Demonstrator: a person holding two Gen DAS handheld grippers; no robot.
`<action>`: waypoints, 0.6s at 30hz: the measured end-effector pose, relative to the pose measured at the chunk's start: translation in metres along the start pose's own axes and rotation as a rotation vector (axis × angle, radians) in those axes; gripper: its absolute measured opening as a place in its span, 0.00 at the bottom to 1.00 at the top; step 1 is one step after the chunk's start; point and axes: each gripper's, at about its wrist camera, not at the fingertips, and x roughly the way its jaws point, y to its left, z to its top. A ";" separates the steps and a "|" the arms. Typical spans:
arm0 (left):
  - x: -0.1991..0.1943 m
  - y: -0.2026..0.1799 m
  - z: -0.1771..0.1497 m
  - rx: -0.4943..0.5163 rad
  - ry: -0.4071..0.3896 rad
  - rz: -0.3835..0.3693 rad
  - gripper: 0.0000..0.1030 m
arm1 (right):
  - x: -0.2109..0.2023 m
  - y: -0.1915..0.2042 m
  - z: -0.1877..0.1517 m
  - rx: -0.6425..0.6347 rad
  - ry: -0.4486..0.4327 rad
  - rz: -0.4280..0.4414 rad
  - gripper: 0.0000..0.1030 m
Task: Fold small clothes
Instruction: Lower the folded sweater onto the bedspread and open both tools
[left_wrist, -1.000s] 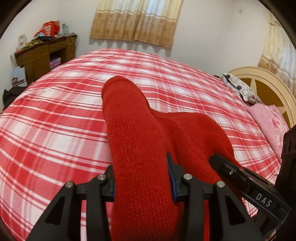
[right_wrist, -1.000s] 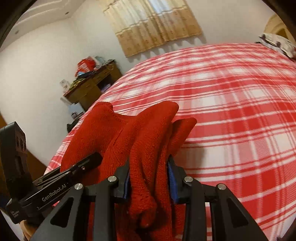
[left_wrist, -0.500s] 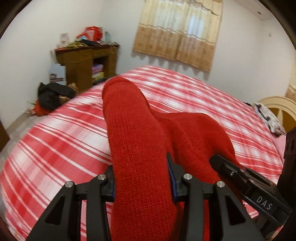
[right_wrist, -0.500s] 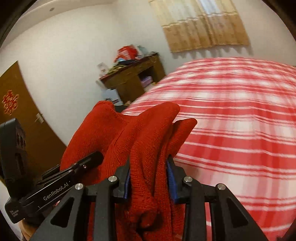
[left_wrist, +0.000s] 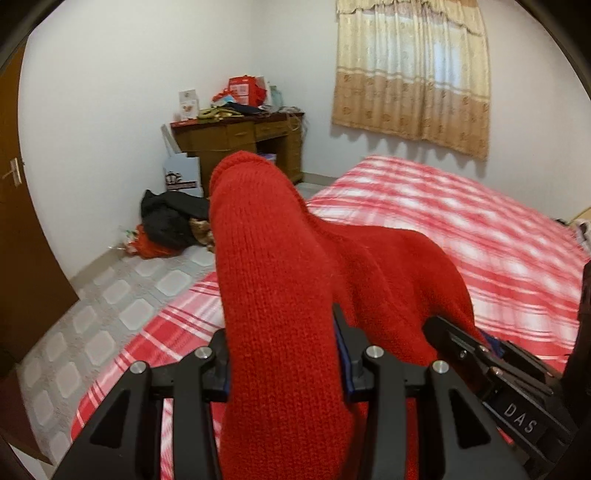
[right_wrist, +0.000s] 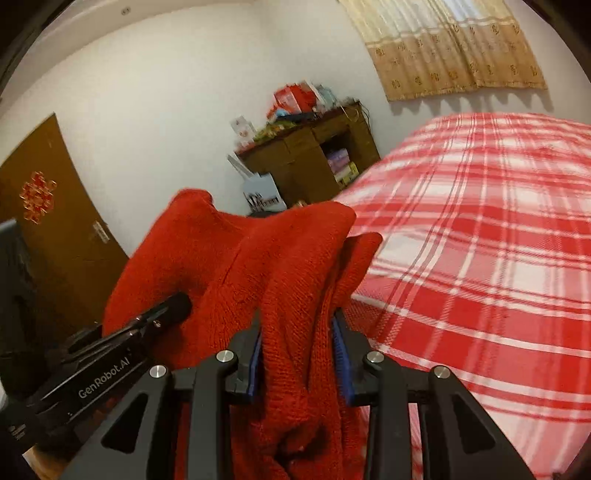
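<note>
A folded red knitted garment is carried in the air near the corner of a bed with a red and white plaid cover. My left gripper is shut on a thick folded bundle of it. The other gripper's black finger shows at the lower right of the left wrist view. My right gripper is shut on bunched layers of the same red garment, which stands up above its blue pads. The left gripper's finger, marked GenRobot.AI, lies at the lower left of the right wrist view.
A brown wooden desk piled with boxes stands against the far wall, and the same desk shows in the right wrist view. Dark clothes lie heaped on the tiled floor. A brown door is at the left. A curtain hangs behind the bed.
Both grippers have swung left with the red garment held between them, from over the middle of the bed toward its corner. The floor, desk and door have come into view.
</note>
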 end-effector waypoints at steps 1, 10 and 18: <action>0.010 0.002 -0.003 -0.001 0.013 0.009 0.41 | 0.010 -0.003 -0.003 0.003 0.021 -0.011 0.31; 0.065 0.042 -0.046 -0.187 0.149 -0.037 0.57 | 0.046 -0.029 -0.014 0.021 0.107 -0.054 0.32; 0.038 0.061 -0.045 -0.262 0.170 -0.058 0.71 | 0.000 -0.052 -0.017 0.129 0.044 -0.042 0.53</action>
